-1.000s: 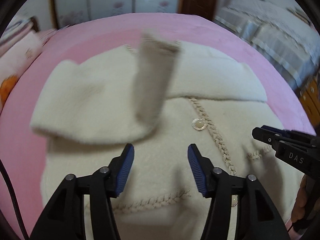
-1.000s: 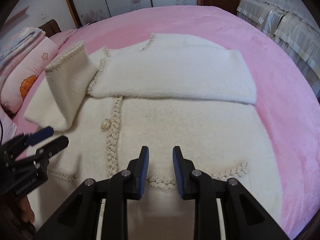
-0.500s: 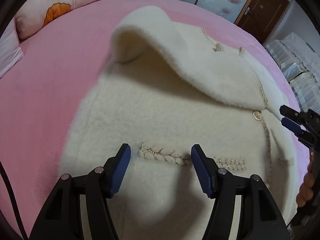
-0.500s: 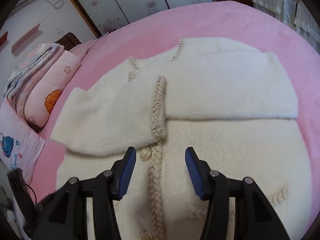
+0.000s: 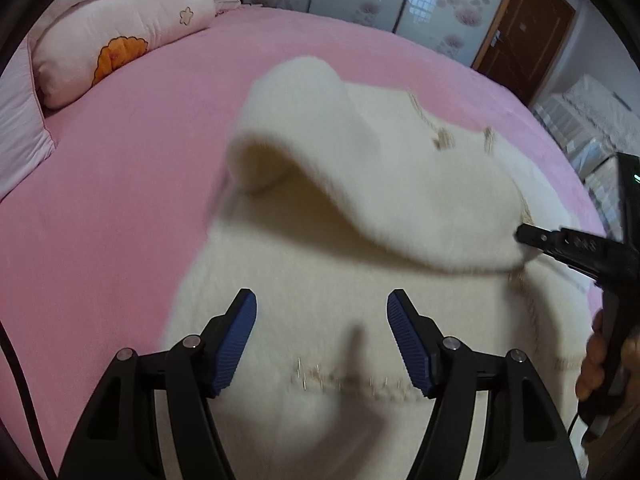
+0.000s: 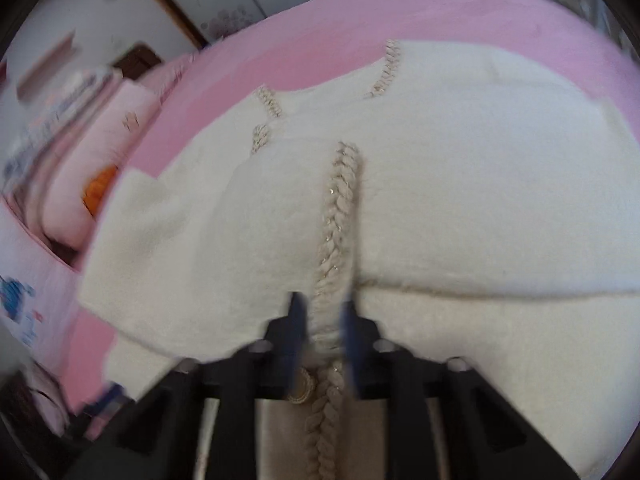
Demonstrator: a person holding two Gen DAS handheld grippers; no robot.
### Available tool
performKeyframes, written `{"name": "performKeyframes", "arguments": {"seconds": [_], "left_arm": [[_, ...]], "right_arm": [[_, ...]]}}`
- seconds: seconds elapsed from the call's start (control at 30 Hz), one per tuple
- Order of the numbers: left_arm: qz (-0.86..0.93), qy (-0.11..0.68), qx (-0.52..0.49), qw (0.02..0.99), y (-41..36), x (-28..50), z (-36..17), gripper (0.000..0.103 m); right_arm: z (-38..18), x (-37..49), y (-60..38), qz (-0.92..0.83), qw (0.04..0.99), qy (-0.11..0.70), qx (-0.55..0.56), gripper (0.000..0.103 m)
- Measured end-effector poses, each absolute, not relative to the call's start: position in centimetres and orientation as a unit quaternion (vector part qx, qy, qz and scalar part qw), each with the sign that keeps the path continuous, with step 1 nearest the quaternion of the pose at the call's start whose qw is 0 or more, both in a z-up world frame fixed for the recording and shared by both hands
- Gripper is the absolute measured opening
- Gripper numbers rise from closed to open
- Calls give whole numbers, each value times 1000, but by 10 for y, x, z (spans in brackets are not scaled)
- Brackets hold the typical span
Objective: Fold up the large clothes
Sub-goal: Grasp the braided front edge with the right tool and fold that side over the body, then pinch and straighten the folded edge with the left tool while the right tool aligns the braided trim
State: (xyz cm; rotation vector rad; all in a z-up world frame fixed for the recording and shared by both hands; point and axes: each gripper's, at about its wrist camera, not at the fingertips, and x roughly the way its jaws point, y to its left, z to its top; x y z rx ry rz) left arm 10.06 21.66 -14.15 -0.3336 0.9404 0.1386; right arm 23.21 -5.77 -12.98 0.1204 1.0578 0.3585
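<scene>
- A cream fleece cardigan (image 5: 360, 280) lies spread on a pink bedspread (image 5: 120, 220), filling the middle and lower right of the left wrist view; one sleeve (image 5: 340, 160) lies folded across its front, arched up at the elbow in the centre of that frame
- The left gripper (image 5: 322, 344) sits at the bottom centre of its own view, fingers spread wide and just lately widening; nothing sits between the blue pads (image 5: 234, 344), only the cardigan's hem below them
- The right gripper (image 6: 322, 320) shows at the lower centre of its blurred view, jaws just drawn in and pinching the sleeve's braided cuff (image 6: 336, 240); in the left wrist view it enters from the right edge, its tip at the sleeve's end
- A gold button (image 6: 302, 388) sits just below the pinch
- A pink pillow (image 5: 116, 28) lies at the upper left of the left wrist view; a brown door (image 5: 524, 36) stands at the upper right
</scene>
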Motion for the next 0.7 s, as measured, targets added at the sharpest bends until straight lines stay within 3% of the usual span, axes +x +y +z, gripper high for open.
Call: {"name": "performKeyframes", "arguments": {"seconds": [0.2,0.3,0.43,0.57,0.67,0.7], "left_arm": [[59,423,-183,886,233,140,-125,62],[72,421,-175,887,237,149,-121,62],[74,427,-173,885,240,156,-127,62],[80,429,-179,882,252,152,-127,62],[103,425,-174,882,265,156,-126,62],[115,425,-177,881,270,161,-126,62]], "right_arm": [[-10,208,-30,230,916,325,-38,13],[17,226,-42,192,935,293,-50,13],[-11,264,-88,112,926,361,-11,13],[-93,279,-121,87,854,514,6,15],[-114,272,-143,81,847,525,33,16],[-116,273,-151,82,847,523,50,22]]}}
